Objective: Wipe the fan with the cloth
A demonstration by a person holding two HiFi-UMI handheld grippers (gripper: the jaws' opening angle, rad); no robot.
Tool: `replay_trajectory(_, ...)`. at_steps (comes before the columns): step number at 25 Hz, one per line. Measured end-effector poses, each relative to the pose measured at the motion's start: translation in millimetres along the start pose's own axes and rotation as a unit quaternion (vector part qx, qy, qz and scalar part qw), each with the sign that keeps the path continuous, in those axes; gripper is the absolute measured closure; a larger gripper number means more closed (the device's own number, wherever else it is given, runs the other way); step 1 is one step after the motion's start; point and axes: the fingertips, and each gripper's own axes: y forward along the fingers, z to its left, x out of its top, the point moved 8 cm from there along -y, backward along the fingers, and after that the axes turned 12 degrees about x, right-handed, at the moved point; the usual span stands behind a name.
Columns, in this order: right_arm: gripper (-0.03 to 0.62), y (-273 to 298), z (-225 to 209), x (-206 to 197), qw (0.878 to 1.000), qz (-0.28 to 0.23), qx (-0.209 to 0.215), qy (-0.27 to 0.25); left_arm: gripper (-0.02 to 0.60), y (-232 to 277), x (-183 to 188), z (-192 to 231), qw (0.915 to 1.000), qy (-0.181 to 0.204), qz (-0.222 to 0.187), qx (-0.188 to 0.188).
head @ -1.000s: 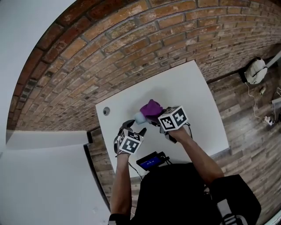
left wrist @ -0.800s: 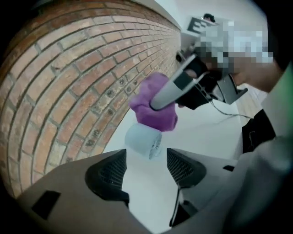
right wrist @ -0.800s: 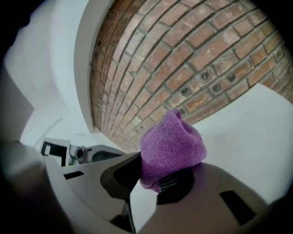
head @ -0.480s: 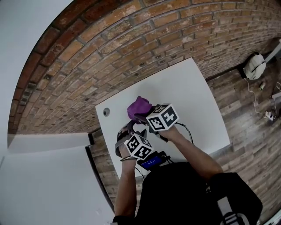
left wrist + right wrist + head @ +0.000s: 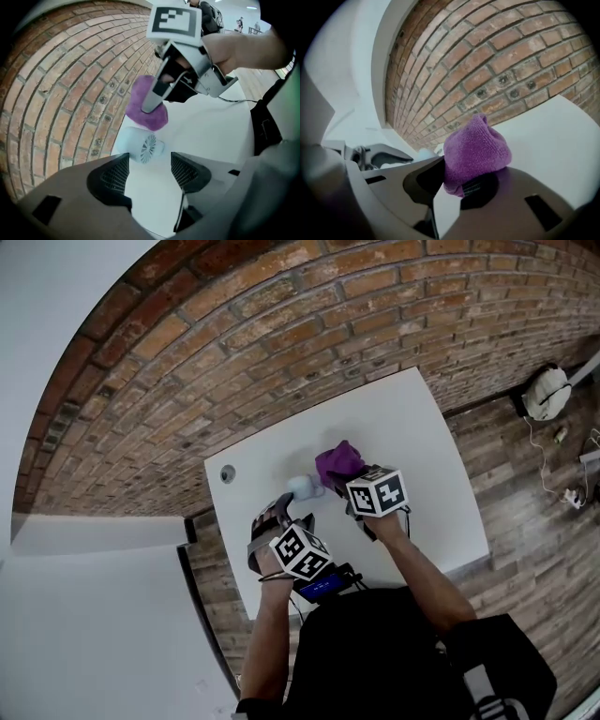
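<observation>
Fan (image 5: 302, 487) lies on desk (image 5: 412, 446), centre of frame. Right tool (image 5: 454, 187) pinches purple cloth (image 5: 476, 150) just beside fan; contact unclear. Left tool (image 5: 149, 174) spread, empty, fan just ahead. Wiping probably under way, not finished.

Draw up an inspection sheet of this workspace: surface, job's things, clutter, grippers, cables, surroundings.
Surface: white table, mostly bare, with a round hole near its left corner.
Job's things: small pale fan lying on its side; purple cloth bunched right beside it, contact unclear.
Clutter: device with a blue screen at the near edge.
Grippers: left gripper open and empty, fan ahead of its jaws; right gripper shut on the cloth.
Cables: white cable on the floor at right.
Surroundings: brick wall, wood floor, white object on it.
</observation>
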Motion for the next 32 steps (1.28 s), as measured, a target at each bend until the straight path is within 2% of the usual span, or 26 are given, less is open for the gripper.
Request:
replay_trajectory(3, 0.522, 2, 44, 39, 0.996, -0.037, 0.061, -0.054, 0.287, 1, 0, 1, 0.9999, -0.008, -0.003, 0.006)
replay_trajectory(4, 0.523, 9, 61, 48, 0.993, -0.034, 0.087, -0.073, 0.287, 1, -1, 0, 0.9999, -0.009, -0.003, 0.008)
replay_trajectory(6, 0.522, 29, 85, 53, 0.988, 0.005, 0.119, -0.099, 0.287, 0, 0, -1, 0.9999, -0.010, -0.002, 0.010)
replay_trajectory(8, 0.522, 46, 90, 42, 0.986, 0.058, 0.105, -0.115, 0.287, 0, 0, -2, 0.9999, -0.013, 0.000, 0.008)
replay_trajectory(9, 0.522, 49, 86, 35, 0.987, 0.067, 0.093, -0.115, 0.287, -1, 0, -3, 0.9999, -0.016, 0.000, 0.005)
replay_trajectory(13, 0.522, 32, 62, 19, 0.993, 0.008, 0.085, -0.083, 0.287, 1, 2, 0, 0.9999, -0.013, -0.001, 0.005)
replay_trajectory(14, 0.522, 27, 52, 12, 0.995, -0.001, 0.072, -0.073, 0.287, 1, 1, 1, 0.9999, -0.012, -0.001, 0.007)
replay_trajectory(16, 0.522, 17, 21, -8, 0.999, 0.015, 0.020, -0.036, 0.287, 2, 0, 2, 0.9999, -0.012, -0.001, 0.008)
replay_trajectory(18, 0.523, 6, -10, -29, 0.999, 0.033, -0.026, 0.025, 0.287, 1, -1, 2, 0.9999, -0.015, -0.002, 0.003)
replay_trajectory(19, 0.523, -1, -18, -33, 0.998, 0.019, -0.030, 0.055, 0.287, 0, -1, 3, 0.9998, -0.018, -0.002, -0.003)
replay_trajectory(21, 0.523, -15, -17, -24, 0.995, -0.039, -0.005, 0.089, 0.287, -3, 1, 8, 0.9997, -0.020, -0.004, -0.011)
replay_trajectory(23, 0.522, -23, 0, -5, 0.990, -0.101, 0.042, 0.093, 0.287, -5, 5, 12, 0.9999, -0.010, -0.007, -0.009)
replay_trajectory(25, 0.522, -22, 20, 11, 0.984, -0.134, 0.087, 0.081, 0.287, -4, 11, 10, 0.9999, 0.012, -0.006, -0.008)
replay_trajectory(27, 0.522, -10, 37, 15, 0.983, -0.122, 0.118, 0.062, 0.287, -2, 14, 7, 0.9991, 0.041, 0.004, -0.004)
replay_trajectory(29, 0.523, 6, 45, 4, 0.986, -0.097, 0.126, 0.050, 0.287, -1, 14, 6, 0.9981, 0.059, 0.014, -0.004)
replay_trajectory(32, 0.522, 15, 39, -16, 0.983, -0.123, 0.115, 0.068, 0.287, 0, 15, 4, 0.9977, 0.065, 0.017, -0.005)
